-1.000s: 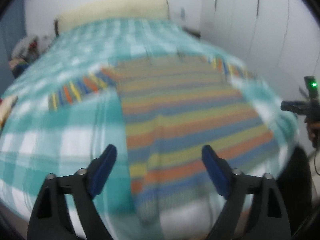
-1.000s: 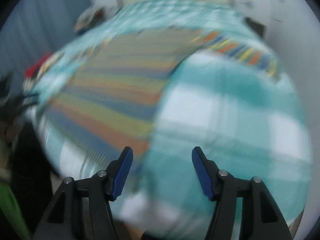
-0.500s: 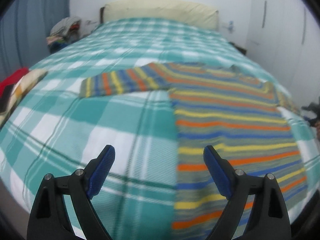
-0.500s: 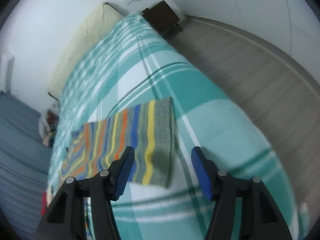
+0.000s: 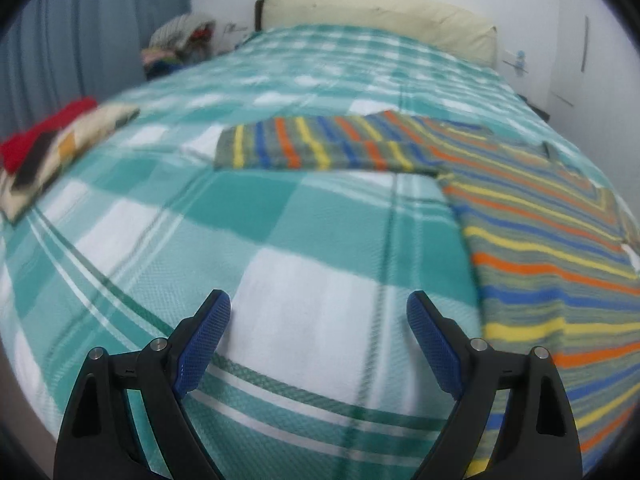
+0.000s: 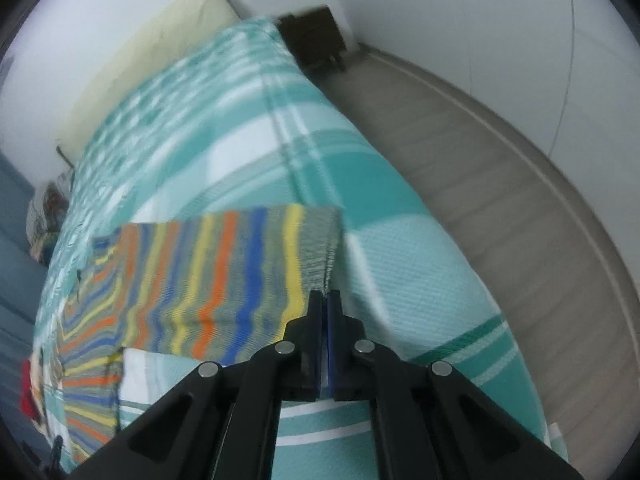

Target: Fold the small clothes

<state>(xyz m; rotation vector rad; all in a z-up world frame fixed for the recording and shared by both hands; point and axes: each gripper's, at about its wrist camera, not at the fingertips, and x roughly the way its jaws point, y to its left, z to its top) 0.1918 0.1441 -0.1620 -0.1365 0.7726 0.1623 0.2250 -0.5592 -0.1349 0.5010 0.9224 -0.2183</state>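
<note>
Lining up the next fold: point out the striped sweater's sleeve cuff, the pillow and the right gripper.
striped sweater's sleeve cuff (image 6: 320,236), right wrist view, grey ribbed end.
pillow (image 5: 380,12), left wrist view, middle of its front face.
right gripper (image 6: 325,296), right wrist view, closed fingertips at the cuff.

Right gripper (image 6: 325,300): was wide open half a second ago over the sleeve (image 6: 224,280); its jaws are now closed together on the sleeve's grey cuff edge.
Sleeve cuff: lay flat; now puckered where it is pinched.
Left gripper (image 5: 318,332): has swung left off the sweater (image 5: 540,240), now over bare blanket (image 5: 260,216).
</note>
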